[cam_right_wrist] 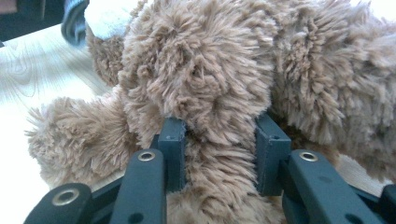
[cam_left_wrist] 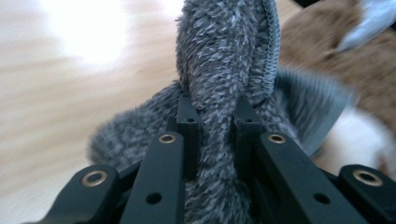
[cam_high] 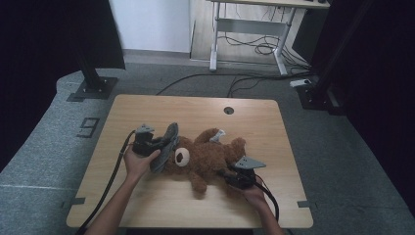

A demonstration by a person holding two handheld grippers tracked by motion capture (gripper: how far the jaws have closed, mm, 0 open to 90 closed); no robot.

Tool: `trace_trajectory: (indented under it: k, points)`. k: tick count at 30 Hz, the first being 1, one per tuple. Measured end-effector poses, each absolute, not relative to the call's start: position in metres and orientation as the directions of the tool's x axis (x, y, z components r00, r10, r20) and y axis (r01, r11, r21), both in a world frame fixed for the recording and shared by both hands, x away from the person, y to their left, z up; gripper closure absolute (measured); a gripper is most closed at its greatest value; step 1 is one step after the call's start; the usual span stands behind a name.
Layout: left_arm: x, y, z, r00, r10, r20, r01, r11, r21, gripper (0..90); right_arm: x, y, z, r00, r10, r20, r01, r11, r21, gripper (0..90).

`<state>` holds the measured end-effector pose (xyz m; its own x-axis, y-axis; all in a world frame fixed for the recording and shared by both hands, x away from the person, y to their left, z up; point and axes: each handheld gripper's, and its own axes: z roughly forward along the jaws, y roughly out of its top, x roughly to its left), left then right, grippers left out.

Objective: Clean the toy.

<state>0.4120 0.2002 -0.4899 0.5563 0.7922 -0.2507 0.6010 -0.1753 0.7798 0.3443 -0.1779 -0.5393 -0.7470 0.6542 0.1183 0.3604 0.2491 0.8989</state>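
A brown teddy bear [cam_high: 205, 156] is lying across the middle of the wooden worktop [cam_high: 147, 110], its pale muzzle turned toward the person's left. The left hand-held gripper [cam_high: 159, 145] is clamping a fluffy grey knitted hat [cam_high: 166, 144] right at the bear's head; in the left gripper view the jaws are pinching a fold of the grey hat [cam_left_wrist: 219, 70], with the brown fur just behind it. The right hand-held gripper [cam_high: 234, 177] is gripping one of the bear's limbs on the near side, and in the right gripper view its jaws are squeezing the shaggy brown plush [cam_right_wrist: 210, 93] between them.
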Motion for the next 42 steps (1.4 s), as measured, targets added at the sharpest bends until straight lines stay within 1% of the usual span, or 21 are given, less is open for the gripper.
trace_trajectory:
  k: [2,4,8,11,15,17,19,22,25,30,32,35,38,42]
  points:
    - [0.411,0.209,-0.502,0.524,0.807,-0.273,0.64,-0.162,0.751,77.7,0.344,-0.178,-0.539,-0.746,0.656,0.119,0.362,0.248,0.899,62.3]
    - [0.411,0.213,-0.516,0.514,0.807,-0.292,0.672,-0.167,0.721,77.8,0.344,-0.178,-0.539,-0.745,0.657,0.12,0.363,0.247,0.898,62.4]
    - [0.407,0.214,-0.537,0.538,0.766,-0.352,0.714,-0.192,0.674,77.9,0.345,-0.179,-0.54,-0.743,0.658,0.123,0.365,0.245,0.898,62.5]
    - [0.4,0.217,-0.54,0.548,0.748,-0.375,0.711,-0.181,0.679,78.0,0.344,-0.18,-0.54,-0.742,0.66,0.122,0.366,0.245,0.898,62.5]
    - [0.394,0.22,-0.531,0.55,0.768,-0.328,0.691,-0.198,0.695,77.8,0.345,-0.181,-0.54,-0.74,0.661,0.124,0.366,0.242,0.898,62.5]
    - [0.393,0.222,-0.522,0.536,0.79,-0.297,0.662,-0.174,0.729,77.4,0.345,-0.181,-0.54,-0.74,0.661,0.124,0.367,0.243,0.898,62.5]
    - [0.39,0.22,-0.509,0.539,0.788,-0.296,0.623,-0.137,0.77,77.5,0.345,-0.181,-0.54,-0.738,0.663,0.125,0.367,0.24,0.899,62.4]
    - [0.385,0.209,-0.491,0.565,0.787,-0.247,0.559,-0.146,0.816,77.6,0.345,-0.182,-0.54,-0.738,0.663,0.128,0.368,0.236,0.899,62.4]
    - [0.382,0.2,-0.473,0.593,0.773,-0.225,0.508,-0.143,0.849,77.7,0.346,-0.185,-0.541,-0.735,0.663,0.141,0.375,0.224,0.9,62.3]
    - [0.384,0.175,-0.442,0.652,0.735,-0.189,0.442,-0.165,0.882,77.5,0.344,-0.182,-0.541,-0.739,0.662,0.123,0.364,0.239,0.9,62.3]
    - [0.386,0.161,-0.437,0.675,0.714,-0.186,0.429,-0.174,0.887,77.4,0.345,-0.182,-0.541,-0.739,0.662,0.123,0.364,0.239,0.9,62.2]
    - [0.392,0.128,-0.434,0.718,0.675,-0.172,0.42,-0.222,0.88,77.3,0.344,-0.182,-0.541,-0.74,0.662,0.121,0.362,0.24,0.901,62.2]
    - [0.4,0.103,-0.436,0.736,0.655,-0.169,0.435,-0.267,0.86,76.8,0.344,-0.182,-0.54,-0.74,0.662,0.118,0.361,0.243,0.9,62.2]
    - [0.413,0.08,-0.437,0.75,0.629,-0.202,0.462,-0.281,0.841,76.4,0.344,-0.182,-0.541,-0.741,0.663,0.11,0.354,0.247,0.902,62.1]
